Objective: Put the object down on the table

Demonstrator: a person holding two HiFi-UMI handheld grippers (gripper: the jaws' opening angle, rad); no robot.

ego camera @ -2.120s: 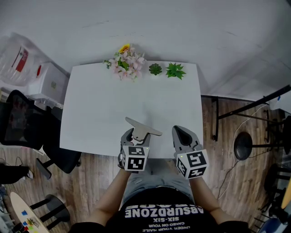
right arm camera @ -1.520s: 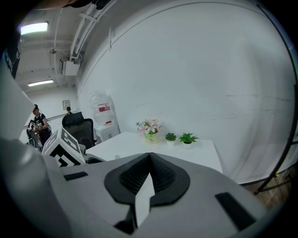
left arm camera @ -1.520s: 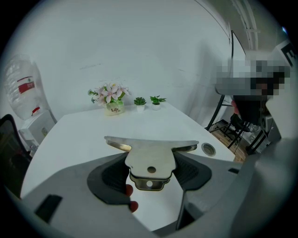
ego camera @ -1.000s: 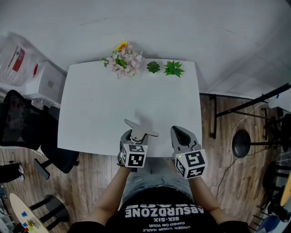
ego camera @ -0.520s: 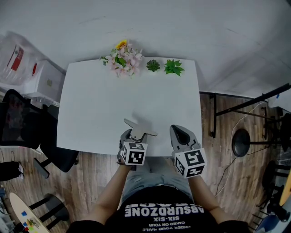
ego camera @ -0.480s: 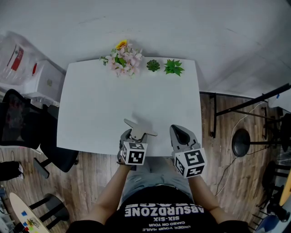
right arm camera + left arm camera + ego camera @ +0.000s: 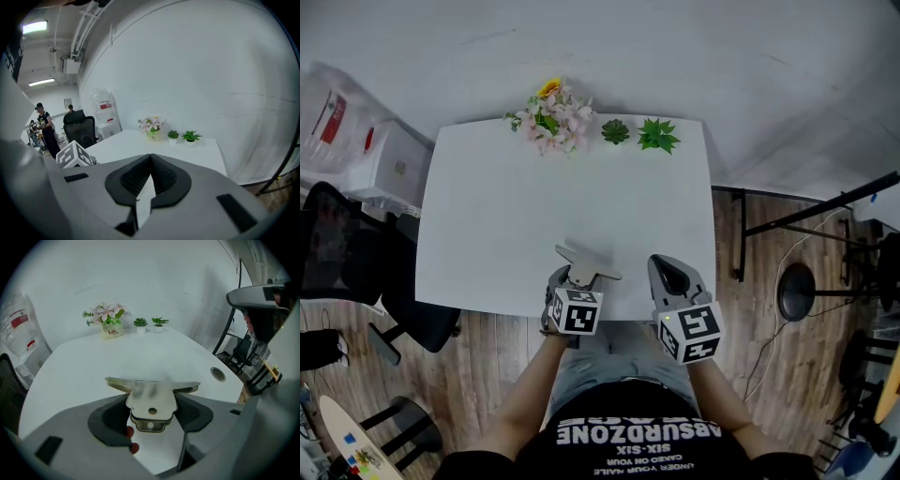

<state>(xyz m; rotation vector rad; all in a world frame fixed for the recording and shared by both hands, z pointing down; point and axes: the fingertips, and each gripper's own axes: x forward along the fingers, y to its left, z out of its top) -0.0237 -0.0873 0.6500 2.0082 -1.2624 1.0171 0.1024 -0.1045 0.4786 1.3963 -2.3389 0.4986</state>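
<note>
– Grey left gripper (image 7: 152, 416): pads clamped on the stem of a flat beige T-shaped tool (image 7: 151, 394). The crossbar points away from the person and sits roughly level. There's a small hole in the stem.
– Where's the tool relative to the table?
– Over the near edge of the white table (image 7: 487, 216), carried by the left gripper. It casts a faint shadow on the top just beyond the crossbar. Can't tell whether it touches the top.
– Right gripper?
– Right gripper (image 7: 150, 174): pads pressed together, nothing between them. It's beside the left one at the same near edge, with a clear gap between the two.
– Further out?
– Far edge of the table, in a row: a pot of pink flowers (image 7: 551, 117), then a small round plant (image 7: 616, 132), then a spikier green plant (image 7: 658, 136) on the right.
– Off the table?
– Black office chair (image 7: 337, 244) to the left, on a wood floor (image 7: 769, 309).
</note>
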